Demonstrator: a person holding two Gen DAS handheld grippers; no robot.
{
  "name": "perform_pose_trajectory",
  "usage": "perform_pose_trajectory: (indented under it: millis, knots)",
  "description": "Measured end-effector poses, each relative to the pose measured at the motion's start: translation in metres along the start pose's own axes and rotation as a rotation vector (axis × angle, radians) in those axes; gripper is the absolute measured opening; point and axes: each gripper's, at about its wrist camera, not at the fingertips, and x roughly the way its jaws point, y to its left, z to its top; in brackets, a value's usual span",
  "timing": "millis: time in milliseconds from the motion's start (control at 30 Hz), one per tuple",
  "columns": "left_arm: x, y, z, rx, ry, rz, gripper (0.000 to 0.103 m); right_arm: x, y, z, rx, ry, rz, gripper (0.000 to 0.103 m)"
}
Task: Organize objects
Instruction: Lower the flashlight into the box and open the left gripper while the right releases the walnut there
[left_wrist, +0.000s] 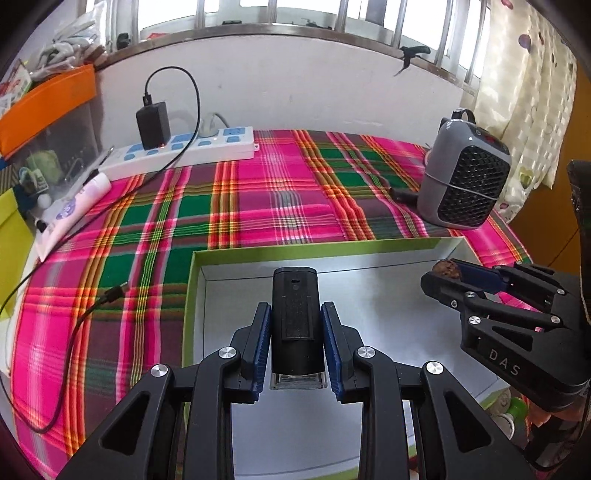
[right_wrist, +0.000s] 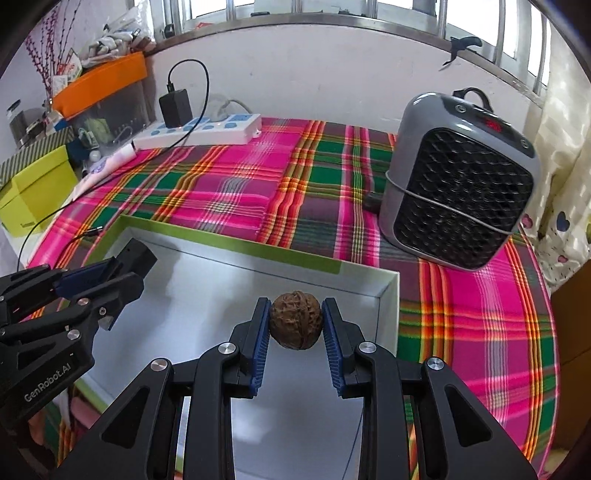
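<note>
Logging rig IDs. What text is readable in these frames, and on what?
"DAS": on the body of the right gripper, seen from the left wrist view.
"GenRobot.AI": on the body of the left gripper, seen from the right wrist view.
Red display on the grey heater: lit, but too blurred to read.
Print on the white tube beside the power strip: too small to read.

Box (left_wrist: 236, 254) on tablecloth (left_wrist: 258, 192), heater (left_wrist: 465, 173) behind right, power strip (left_wrist: 184, 151) behind left
</note>
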Motion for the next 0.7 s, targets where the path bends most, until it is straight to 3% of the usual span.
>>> perform_pose_trajectory:
  millis: [700]
  knots:
    - [0.022, 0.003, 0.003, -0.001, 0.042, 0.012, 0.025, 0.021, -0.007, 0.002, 0.011, 0.050, -0.015, 0.029]
